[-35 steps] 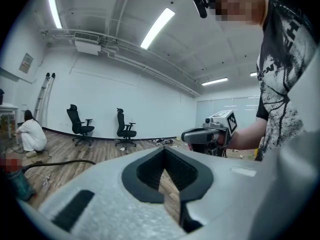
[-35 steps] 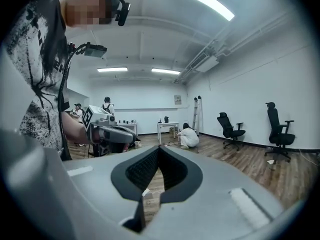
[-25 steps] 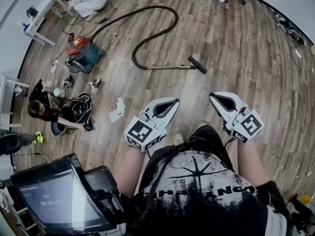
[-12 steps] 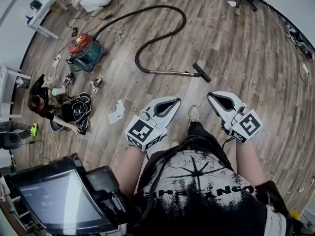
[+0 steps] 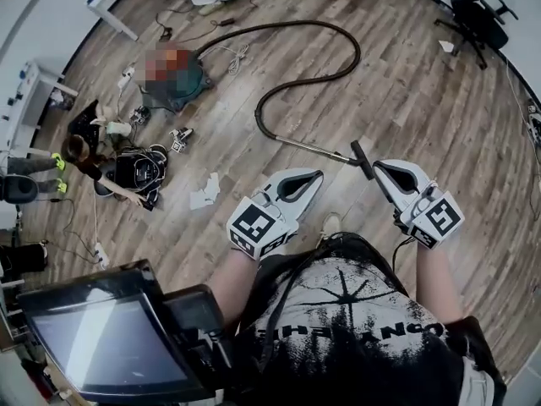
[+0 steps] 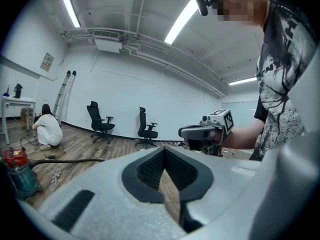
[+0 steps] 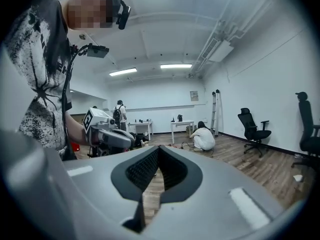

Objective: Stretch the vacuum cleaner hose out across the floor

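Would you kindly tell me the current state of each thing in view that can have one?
left tool, shut, nothing between its jaws.
right tool, shut, nothing between its jaws.
hose, lying in a curved loop on the floor, not stretched out.
floor nozzle, resting on the floor, not gripped.
vacuum cleaner, standing upright.
office chair, upright.

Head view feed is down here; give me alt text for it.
Looking down: the left gripper and right gripper, both shut and empty, held over a wooden floor, the right one's tip appearing beside the floor nozzle. From the nozzle a metal wand and a curled black hose run to the vacuum cleaner at upper left.
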